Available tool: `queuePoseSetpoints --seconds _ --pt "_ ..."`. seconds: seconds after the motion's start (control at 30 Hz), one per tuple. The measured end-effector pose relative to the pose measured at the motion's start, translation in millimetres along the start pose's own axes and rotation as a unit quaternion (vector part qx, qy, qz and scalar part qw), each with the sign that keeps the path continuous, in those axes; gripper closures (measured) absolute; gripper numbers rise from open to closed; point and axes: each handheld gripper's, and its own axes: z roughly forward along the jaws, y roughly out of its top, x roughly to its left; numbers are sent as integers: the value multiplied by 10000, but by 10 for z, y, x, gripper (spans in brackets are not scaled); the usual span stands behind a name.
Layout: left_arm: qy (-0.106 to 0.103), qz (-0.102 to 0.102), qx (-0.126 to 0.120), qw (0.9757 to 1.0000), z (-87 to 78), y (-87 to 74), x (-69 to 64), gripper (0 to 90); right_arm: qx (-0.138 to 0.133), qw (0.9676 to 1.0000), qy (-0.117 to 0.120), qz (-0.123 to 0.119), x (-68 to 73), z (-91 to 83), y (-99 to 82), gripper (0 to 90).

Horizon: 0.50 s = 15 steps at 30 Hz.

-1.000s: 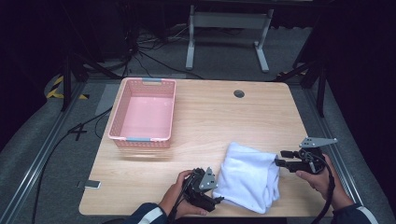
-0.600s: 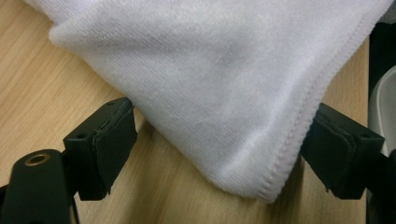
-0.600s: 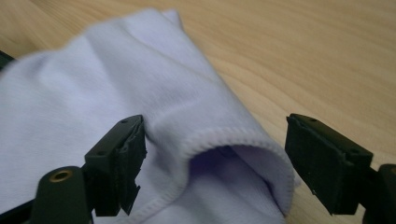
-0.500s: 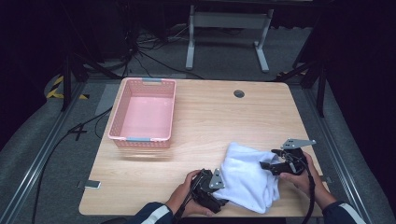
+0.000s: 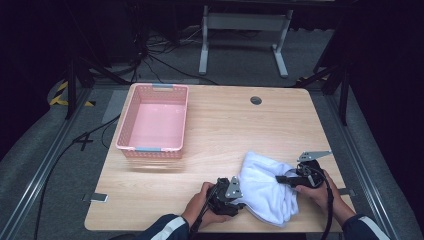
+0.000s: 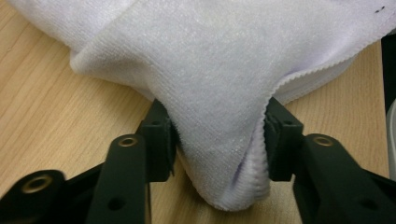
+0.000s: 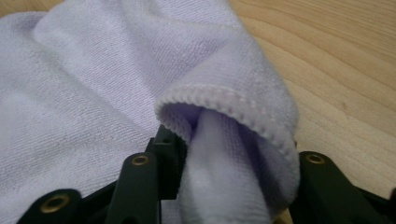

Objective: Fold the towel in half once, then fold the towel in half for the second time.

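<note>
Lying bunched at the table's near right corner: white towel, well apart from the pink basket at far left. Gripping its left edge, left gripper; close up, jaws pinching a hemmed fold. Clamping its right side, right gripper; close up, rolled hem wedged between jaws.

Right gripper jaws' inner faces — buried under white towel folds.
</note>
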Motion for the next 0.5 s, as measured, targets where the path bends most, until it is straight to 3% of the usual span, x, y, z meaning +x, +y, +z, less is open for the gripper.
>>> queuePoseSetpoints --seconds 0.07,0.17,0.23,0.5 --pt "-12 22 12 10000 -6 4 25 627 -37 10000 -1 -81 20 -4 7 626" --pt "2 0 36 10000 -17 1 39 661 -114 9999 2 -126 25 -3 21 647" --pt "69 40 48 10000 -41 1 72 670 -177 9996 -68 -219 46 -11 58 654" --pt "388 -141 -32 9991 -183 -48 233 687 -401 9983 -110 -409 108 71 288 658"
